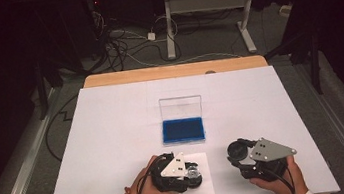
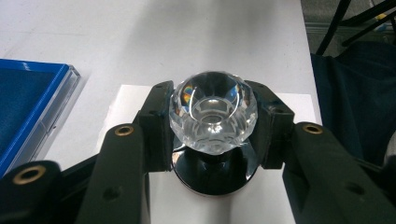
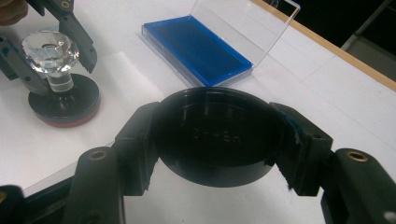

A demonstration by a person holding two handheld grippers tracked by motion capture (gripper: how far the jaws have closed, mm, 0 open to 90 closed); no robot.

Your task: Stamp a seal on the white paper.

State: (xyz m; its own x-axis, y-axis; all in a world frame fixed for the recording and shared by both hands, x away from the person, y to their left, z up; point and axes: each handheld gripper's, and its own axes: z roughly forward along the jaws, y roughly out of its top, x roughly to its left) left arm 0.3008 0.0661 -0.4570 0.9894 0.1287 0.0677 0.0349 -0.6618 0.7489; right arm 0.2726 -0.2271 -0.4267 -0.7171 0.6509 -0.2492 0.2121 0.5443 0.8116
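One faceted clear-knobbed stamp (image 2: 213,112), round black base

- The left gripper (image 1: 191,171) is low over the table near its front edge, and its two black jaws are closed on the faceted crystal knob (image 2: 213,111), one jaw on each side.
- The left hand (image 1: 147,186) holds it from behind, with a white sleeve at the wrist.
- The right gripper (image 1: 238,153) is clamped on the round black cap (image 3: 219,135).
- The right hand (image 1: 282,183) grips its body from below.
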